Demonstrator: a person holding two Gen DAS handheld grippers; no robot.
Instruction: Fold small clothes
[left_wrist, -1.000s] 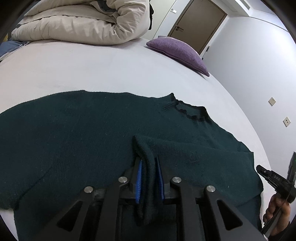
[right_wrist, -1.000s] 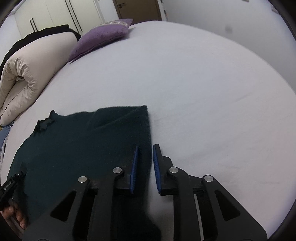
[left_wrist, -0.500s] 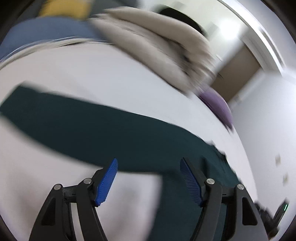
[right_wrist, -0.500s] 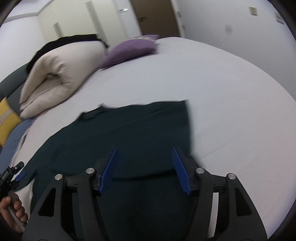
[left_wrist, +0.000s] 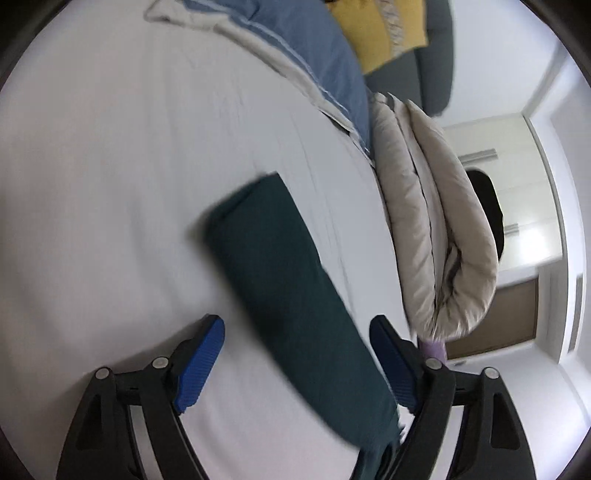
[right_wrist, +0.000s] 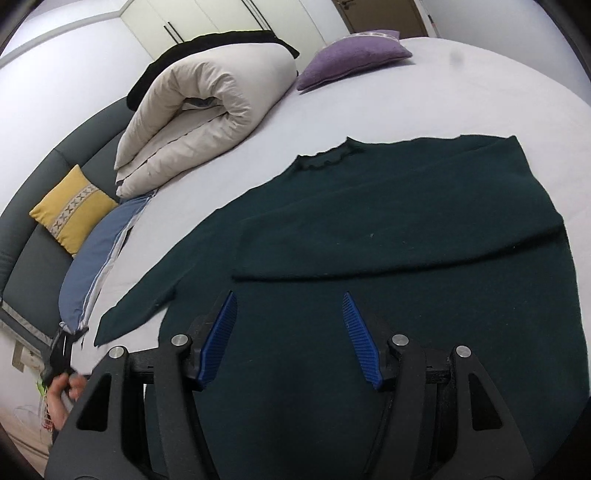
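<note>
with both jaws spread and empty, we judge the soft, limp dark green knit sweater (right_wrist: 406, 229) best pinched at its outstretched sleeve (left_wrist: 280, 280) cuff.

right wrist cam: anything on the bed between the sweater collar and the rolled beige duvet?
No. In the right wrist view only bare bed sheet lies between the sweater collar and the duvet.
</note>
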